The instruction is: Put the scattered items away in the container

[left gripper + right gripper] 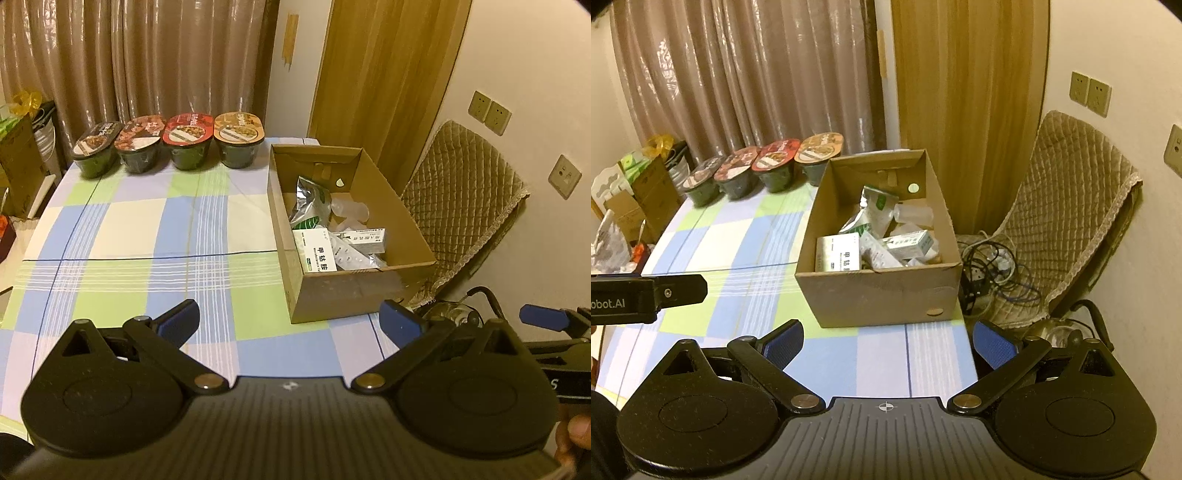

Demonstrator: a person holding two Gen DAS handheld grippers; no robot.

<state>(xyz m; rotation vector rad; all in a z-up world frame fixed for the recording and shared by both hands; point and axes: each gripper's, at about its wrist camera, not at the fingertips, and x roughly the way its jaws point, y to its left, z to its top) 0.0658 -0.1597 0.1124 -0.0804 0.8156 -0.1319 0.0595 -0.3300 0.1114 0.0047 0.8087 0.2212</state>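
left gripper (290, 319) jaws gaped wide, empty | right gripper (888, 339) likewise | cardboard box (879, 295) at 12 o'clock held medicine packets (838, 254) | advice: sweep bench (147, 229) before retreating; four meal bowls (170, 147) at 11 o'clock look too bulky

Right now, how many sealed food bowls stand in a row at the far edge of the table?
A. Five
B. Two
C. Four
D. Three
C: four lidded food bowls stand side by side near the curtain, left of the cardboard box.
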